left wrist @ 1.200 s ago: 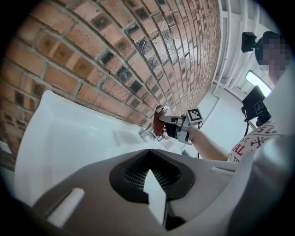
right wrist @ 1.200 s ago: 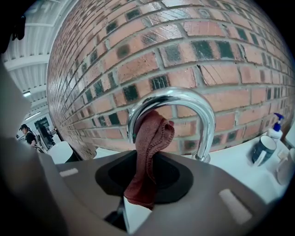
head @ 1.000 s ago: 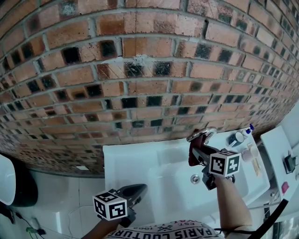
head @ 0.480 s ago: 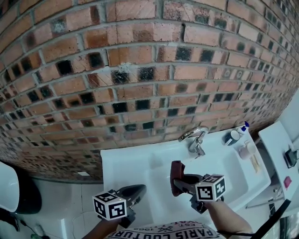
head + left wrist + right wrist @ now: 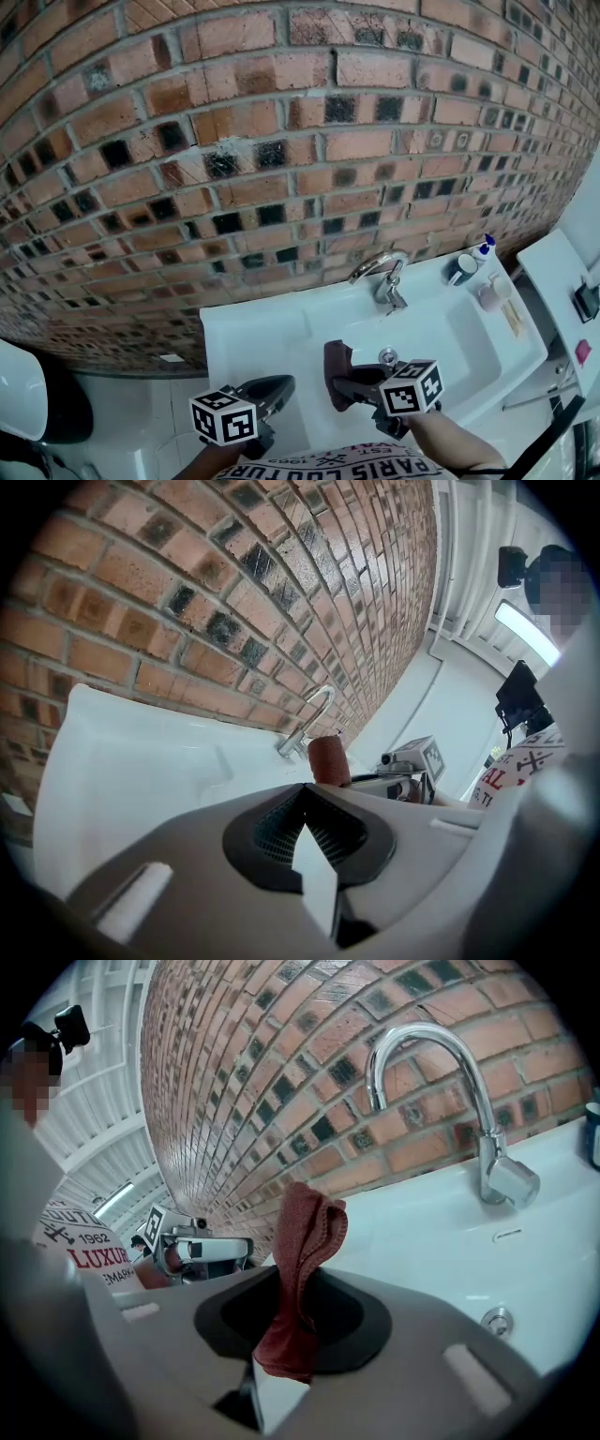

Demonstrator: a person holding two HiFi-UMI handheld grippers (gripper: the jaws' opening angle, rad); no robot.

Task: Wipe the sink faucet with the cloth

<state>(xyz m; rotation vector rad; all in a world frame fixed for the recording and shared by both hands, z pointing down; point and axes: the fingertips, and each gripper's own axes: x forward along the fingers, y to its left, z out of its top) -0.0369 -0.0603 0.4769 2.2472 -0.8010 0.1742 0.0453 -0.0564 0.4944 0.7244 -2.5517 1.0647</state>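
Pulled back toward 7 o'clock from the faucet [image 5: 380, 272], over the sink's [image 5: 246, 328] near part, with the right gripper's [image 5: 343, 388] jaws clenched on the cloth [image 5: 302, 1269]. At its 9 o'clock, left gripper's [image 5: 278, 384] jaws pressed together, empty.

Shiny metal faucet [image 5: 457, 1091], soft cloth [image 5: 300, 1269], rough brick wall [image 5: 281, 141]

The faucet [image 5: 380, 272] stands behind the sink basin [image 5: 441, 352] by the brick wall [image 5: 281, 141], the cloth [image 5: 334, 364] in the right tongs [image 5: 345, 386] before it.
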